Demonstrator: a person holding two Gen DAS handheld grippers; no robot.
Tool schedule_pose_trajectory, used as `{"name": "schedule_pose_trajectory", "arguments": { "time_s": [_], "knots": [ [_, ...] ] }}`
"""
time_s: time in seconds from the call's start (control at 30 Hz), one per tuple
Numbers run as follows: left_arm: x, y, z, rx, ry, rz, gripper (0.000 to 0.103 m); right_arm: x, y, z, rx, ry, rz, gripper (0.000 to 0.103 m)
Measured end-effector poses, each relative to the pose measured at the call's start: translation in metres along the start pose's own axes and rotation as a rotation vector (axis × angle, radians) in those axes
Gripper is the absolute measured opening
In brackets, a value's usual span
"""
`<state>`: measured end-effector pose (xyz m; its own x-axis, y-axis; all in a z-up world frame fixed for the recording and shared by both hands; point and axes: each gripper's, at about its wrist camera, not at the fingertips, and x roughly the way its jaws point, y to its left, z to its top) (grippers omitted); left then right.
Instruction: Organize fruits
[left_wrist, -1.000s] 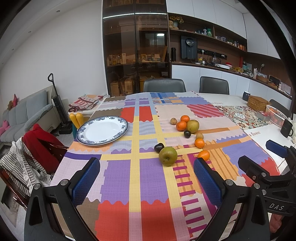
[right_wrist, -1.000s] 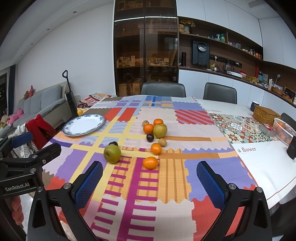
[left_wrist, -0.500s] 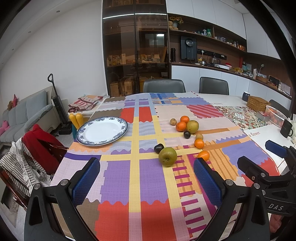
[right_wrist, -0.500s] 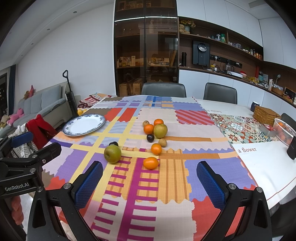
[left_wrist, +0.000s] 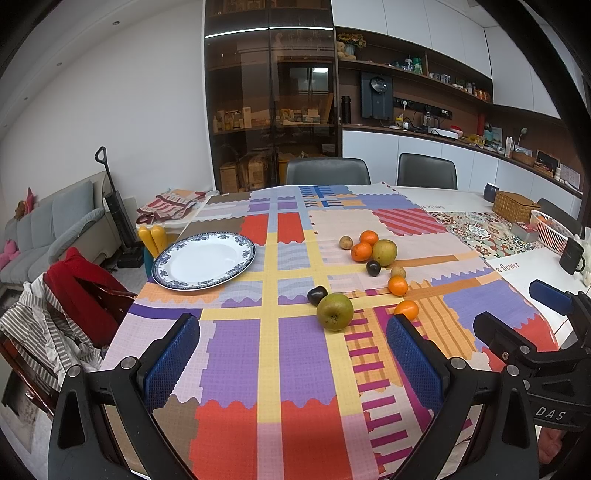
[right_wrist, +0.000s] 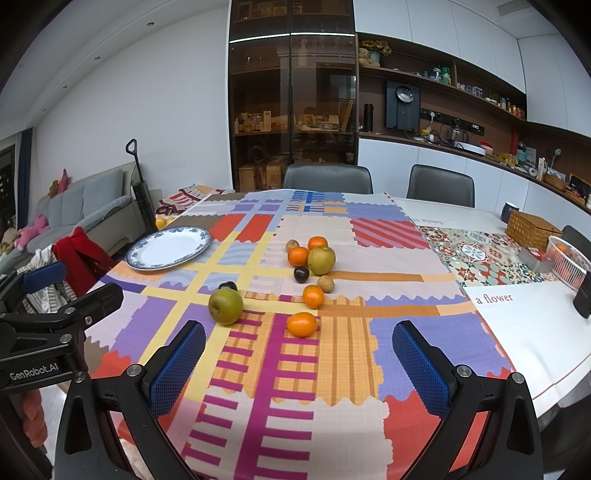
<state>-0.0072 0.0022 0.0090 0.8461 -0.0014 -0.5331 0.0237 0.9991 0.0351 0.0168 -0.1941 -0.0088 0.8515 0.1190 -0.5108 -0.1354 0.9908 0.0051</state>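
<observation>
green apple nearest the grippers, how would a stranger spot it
On the patchwork tablecloth, right of the blue-rimmed white plate, lies a scatter of fruit. The round dull-green apple sits at its near edge, a small dark plum touching behind it. It is greener and nearer than the yellowish apple among the oranges.

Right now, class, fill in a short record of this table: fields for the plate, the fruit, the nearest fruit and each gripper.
plate: blue-rimmed plate, nothing on it, left side of the tablecloth
fruit: nine pieces loose on the cloth, none on the plate
nearest fruit: green apple, with a dark plum just behind it
oranges: four, the closest one lying apart
left gripper: open, holding nothing
right gripper: open, holding nothing
</observation>
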Motion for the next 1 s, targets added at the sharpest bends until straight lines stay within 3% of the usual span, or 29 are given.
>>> {"name": "schedule_pose_trajectory", "arguments": {
  "time_s": [0.57,1.0],
  "knots": [
    [0.002,-0.002,0.003,0.007,0.013,-0.010,0.103,0.000,0.002,0.003,0.004,0.016,0.000,0.103],
    [0.038,-0.008,0.001,0.073,0.007,-0.043,0.101,0.030,-0.001,-0.003,-0.014,0.067,0.017,0.102]
  ]
}}
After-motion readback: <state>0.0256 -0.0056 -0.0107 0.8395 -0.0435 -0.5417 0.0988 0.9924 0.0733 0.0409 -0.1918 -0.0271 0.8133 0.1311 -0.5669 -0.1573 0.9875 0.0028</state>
